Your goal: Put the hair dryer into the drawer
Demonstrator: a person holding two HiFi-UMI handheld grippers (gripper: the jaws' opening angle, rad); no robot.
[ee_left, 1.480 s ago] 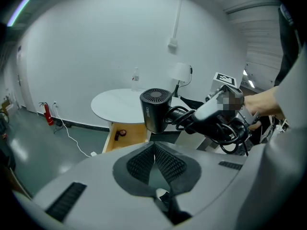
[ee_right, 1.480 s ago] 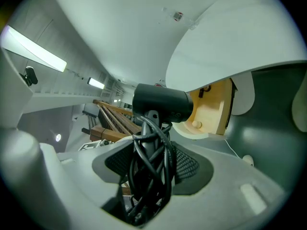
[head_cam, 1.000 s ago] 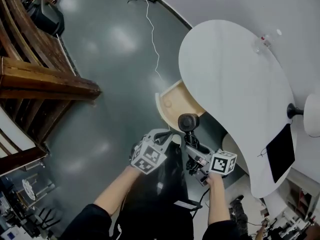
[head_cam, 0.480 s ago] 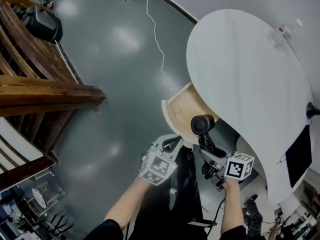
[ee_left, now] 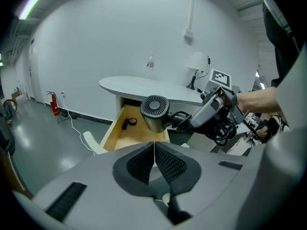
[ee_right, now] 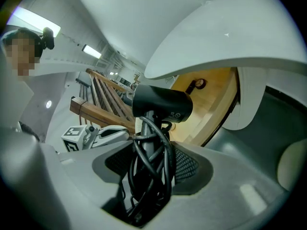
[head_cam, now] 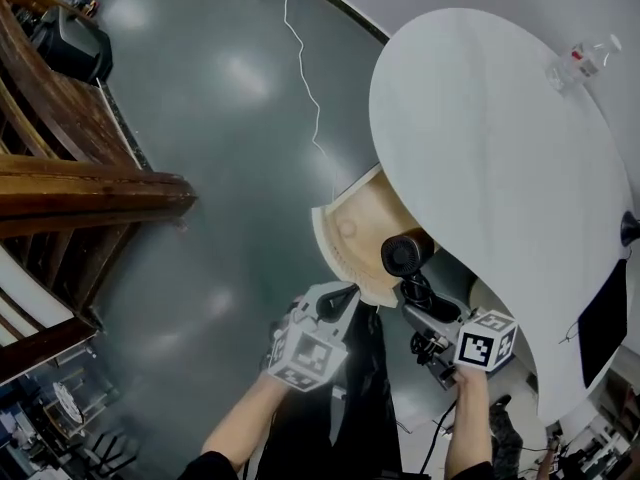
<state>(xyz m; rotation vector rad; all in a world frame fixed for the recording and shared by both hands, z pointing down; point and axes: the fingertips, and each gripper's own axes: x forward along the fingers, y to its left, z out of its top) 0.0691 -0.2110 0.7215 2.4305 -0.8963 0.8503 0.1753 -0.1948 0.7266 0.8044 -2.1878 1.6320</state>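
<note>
Two tools are seen, one in each hand. The left tool [head_cam: 335, 303] is shut, its pads pressed together with nothing between them. The right tool [head_cam: 420, 313] is clamped on the handle of the single hair dryer [head_cam: 403, 255], along with the dryer's black cord [ee_right: 148, 171], which is looped in several turns around that handle. One drawer [head_cam: 350, 228] is pulled out from under the curved edge of the white tabletop [head_cam: 480, 148]. Its wooden bottom is mostly bare, with two small dark items [ee_left: 128, 123] lying near its back. The hair dryer is held in the air above the near front part of the drawer and just beside the tabletop's edge, with its barrel lying crosswise on top of the upright handle. One clear bottle [head_cam: 580, 60] stands on the far part of the tabletop. Wide bare floor [head_cam: 220, 168] is seen to the left of the drawer, crossed by one thin white cable [head_cam: 305, 68]. Both forearms are stretched forward from below. The left tool is held low by the drawer's front, apart from the dryer.
</note>
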